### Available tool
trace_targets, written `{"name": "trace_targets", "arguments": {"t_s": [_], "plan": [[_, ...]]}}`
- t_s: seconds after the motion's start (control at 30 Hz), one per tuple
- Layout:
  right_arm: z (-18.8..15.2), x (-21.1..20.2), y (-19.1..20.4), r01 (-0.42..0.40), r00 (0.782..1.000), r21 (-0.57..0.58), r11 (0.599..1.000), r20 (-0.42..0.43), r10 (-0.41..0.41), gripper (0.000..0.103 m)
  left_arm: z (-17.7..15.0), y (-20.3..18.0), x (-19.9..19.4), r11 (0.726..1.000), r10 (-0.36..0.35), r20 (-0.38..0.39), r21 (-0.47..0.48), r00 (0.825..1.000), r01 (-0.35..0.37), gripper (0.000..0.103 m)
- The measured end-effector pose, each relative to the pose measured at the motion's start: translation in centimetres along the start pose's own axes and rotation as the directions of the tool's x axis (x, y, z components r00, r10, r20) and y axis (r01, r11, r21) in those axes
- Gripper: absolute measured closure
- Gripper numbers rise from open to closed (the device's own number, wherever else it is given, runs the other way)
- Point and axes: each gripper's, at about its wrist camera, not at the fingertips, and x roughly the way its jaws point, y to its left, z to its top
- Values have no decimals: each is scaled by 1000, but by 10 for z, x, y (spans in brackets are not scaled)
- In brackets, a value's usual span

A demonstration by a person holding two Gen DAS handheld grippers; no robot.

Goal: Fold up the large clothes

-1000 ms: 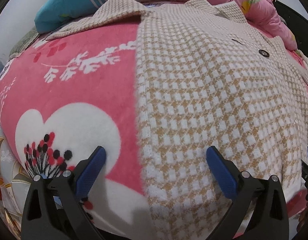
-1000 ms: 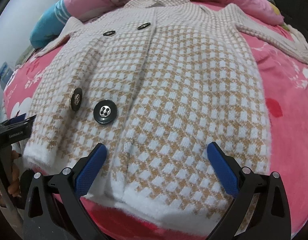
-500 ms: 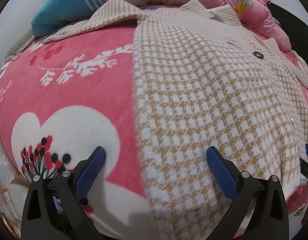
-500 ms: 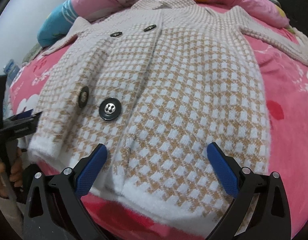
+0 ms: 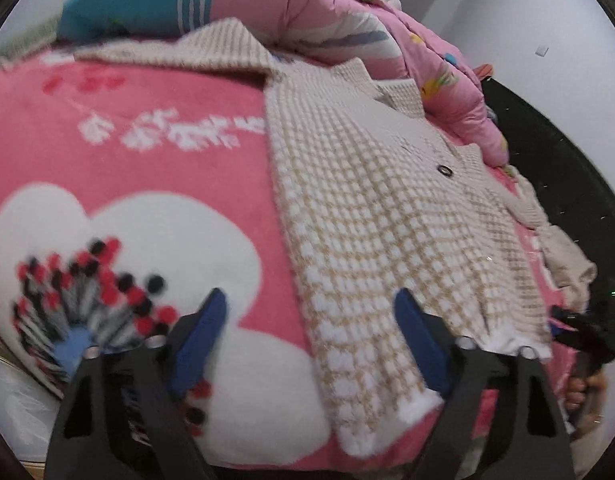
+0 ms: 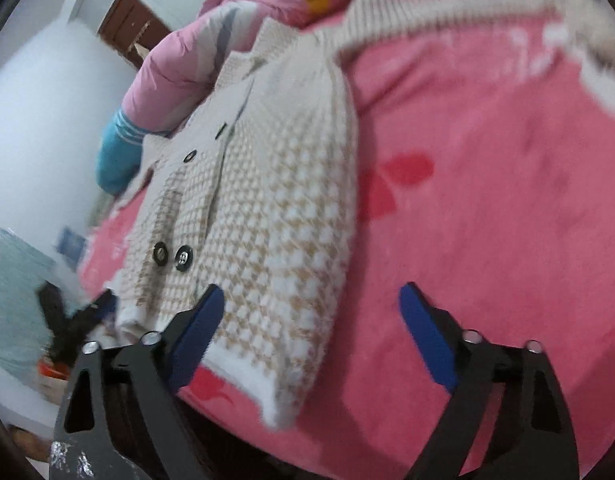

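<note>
A beige-and-white houndstooth coat lies flat on a pink blanket, buttons up. My left gripper straddles the coat's lower left hem corner. Its jaws are closing, and the blue pads stand clear of the cloth. In the right wrist view the coat runs away to the upper left. My right gripper straddles its lower right hem corner. Those jaws are closing too, with the left pad near the fabric and the right pad over bare blanket. Two dark buttons show near the hem.
A pink quilt and a blue striped pillow are heaped behind the collar. One sleeve stretches out to the right. The bed's near edge is just below both grippers. A hand shows at the left view's right edge.
The right gripper slid from the middle of the hem to its right corner and the view rolled. The left view swung right along the left edge. Both pairs of jaws have narrowed a little.
</note>
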Motion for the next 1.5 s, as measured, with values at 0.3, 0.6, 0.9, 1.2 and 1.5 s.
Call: {"name": "trace_targets", "arguments": {"t_s": [0.3, 0.6, 0.9, 1.2, 1.5], "plan": [[48, 47, -16, -135, 990, 97, 986, -13, 137, 67, 31, -7, 50, 997, -55, -38, -65, 998, 53, 60], [6, 26, -10, -167, 984, 42, 985, -50, 169, 92, 11, -10, 30, 999, 27, -61, 18, 998, -26, 82], [24, -53, 54, -99, 986, -181, 979, 115, 121, 98, 30, -62, -33, 954, 222, 65, 191, 973, -231, 96], [-26, -110, 53, -97, 987, -215, 972, 107, 122, 98, -18, -59, -109, 946, 225, 45, 229, 973, -229, 96], [-77, -62, 13, 50, 996, -70, 996, -73, -55, 83, -84, -38, -99, 958, 251, -116, 175, 961, -229, 91]]}}
